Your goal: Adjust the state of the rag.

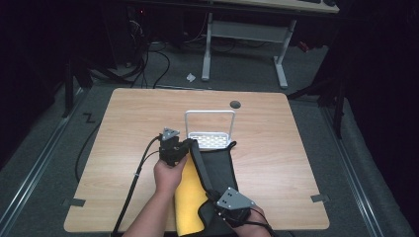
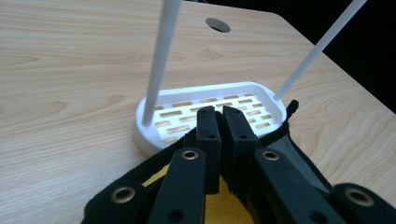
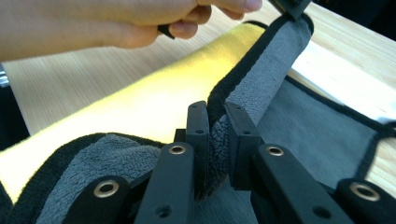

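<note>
The right claw [image 3: 217, 140] is pinching the cloth's [image 3: 261, 88] black-trimmed edge at the worktop's [image 1: 276, 148] near side, jaws nearly shut on it. The left claw [image 2: 223, 135] is clamping the same edge farther off, just beside the white rack [image 2: 261, 93]. The edge is being stretched between them, running from near to far, raised over the grey face, its yellow face showing to the left.

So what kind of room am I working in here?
Probably a lab or recording workspace, not a home: a bare wooden table stands on grey carpet in a dark room, loose cables lie on the floor behind it, and a second desk on white legs stands beyond.
</note>
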`<move>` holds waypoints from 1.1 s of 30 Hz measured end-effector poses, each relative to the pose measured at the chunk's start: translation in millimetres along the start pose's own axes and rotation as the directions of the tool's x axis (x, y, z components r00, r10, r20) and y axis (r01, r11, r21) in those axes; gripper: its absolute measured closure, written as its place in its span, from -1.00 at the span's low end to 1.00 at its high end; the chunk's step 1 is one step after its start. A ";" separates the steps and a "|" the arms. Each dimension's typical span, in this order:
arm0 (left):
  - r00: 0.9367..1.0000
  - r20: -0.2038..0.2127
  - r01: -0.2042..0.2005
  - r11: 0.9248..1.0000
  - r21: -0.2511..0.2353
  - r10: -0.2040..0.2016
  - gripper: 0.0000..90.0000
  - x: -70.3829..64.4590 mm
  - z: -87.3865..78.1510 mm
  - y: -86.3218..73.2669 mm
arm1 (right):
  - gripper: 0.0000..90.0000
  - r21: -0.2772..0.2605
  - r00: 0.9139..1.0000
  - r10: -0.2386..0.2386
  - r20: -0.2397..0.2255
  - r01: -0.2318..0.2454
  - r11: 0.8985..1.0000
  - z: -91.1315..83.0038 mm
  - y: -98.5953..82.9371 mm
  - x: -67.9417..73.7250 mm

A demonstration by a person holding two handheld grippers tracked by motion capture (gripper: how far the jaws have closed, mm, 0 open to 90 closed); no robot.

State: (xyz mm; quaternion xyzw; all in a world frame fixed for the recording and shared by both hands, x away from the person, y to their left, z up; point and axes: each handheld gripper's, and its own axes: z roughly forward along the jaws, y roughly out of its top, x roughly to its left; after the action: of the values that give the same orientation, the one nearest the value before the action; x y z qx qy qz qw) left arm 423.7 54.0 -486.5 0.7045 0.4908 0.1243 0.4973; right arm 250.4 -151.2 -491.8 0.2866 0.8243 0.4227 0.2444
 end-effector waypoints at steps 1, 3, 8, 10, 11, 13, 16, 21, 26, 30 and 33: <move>1.000 0.002 0.003 1.000 -0.002 -0.003 0.92 -2.1 1.6 0.1 | 0.82 0.004 1.000 -0.001 0.004 0.001 1.000 -1.3 -1.8 -1.6; 1.000 0.001 -0.007 1.000 0.008 0.007 0.92 -7.1 5.4 0.2 | 0.82 0.009 1.000 0.006 0.015 -0.006 1.000 -4.8 -5.1 -5.3; 1.000 0.017 -0.026 0.999 0.021 0.026 0.92 -19.8 14.6 1.0 | 0.82 0.015 0.999 0.032 0.016 -0.032 0.999 -11.8 -11.9 -12.2; 1.000 0.022 -0.023 1.000 0.017 0.022 0.92 -23.9 17.0 1.9 | 0.81 0.018 0.999 0.036 0.016 -0.037 0.999 -13.9 -13.5 -12.7; 0.999 0.025 -0.021 1.000 0.015 0.021 0.92 -25.3 18.0 2.4 | 0.81 0.017 0.999 0.035 0.017 -0.036 0.999 -15.0 -14.1 -13.1; 0.999 0.025 -0.031 0.999 0.025 0.031 0.92 -28.7 20.5 3.2 | 0.81 0.017 0.999 0.038 0.021 -0.039 0.999 -17.7 -15.6 -14.5; 0.999 0.031 -0.040 0.999 0.033 0.039 0.92 -33.7 24.4 3.9 | 0.81 0.025 0.999 0.044 0.029 -0.045 0.999 -20.5 -19.7 -17.3; 0.998 0.040 -0.052 0.998 0.041 0.050 0.91 -41.4 29.8 5.0 | 0.81 0.028 0.997 0.073 0.039 -0.074 0.997 -25.4 -27.3 -20.8; 0.998 0.039 -0.058 0.996 0.068 0.055 0.91 -45.5 39.0 3.2 | 0.78 0.045 0.995 0.086 0.047 -0.088 0.995 -26.0 -34.3 -25.6; 0.997 0.044 -0.063 0.995 0.079 0.060 0.89 -49.0 47.6 -0.1 | 0.70 0.083 0.992 0.111 0.058 -0.116 0.990 -24.9 -43.2 -31.3; 0.997 0.058 -0.053 0.995 0.080 0.048 0.85 -51.9 54.2 -3.0 | 0.60 0.095 0.989 0.127 0.070 -0.134 0.987 -25.7 -47.6 -36.2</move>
State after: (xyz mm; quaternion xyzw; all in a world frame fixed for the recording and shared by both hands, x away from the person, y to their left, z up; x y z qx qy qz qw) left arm 432.7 -19.6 -498.4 0.7397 0.4632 0.0968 0.4785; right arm 247.1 -212.9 -512.4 0.3650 0.8155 0.3872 0.2277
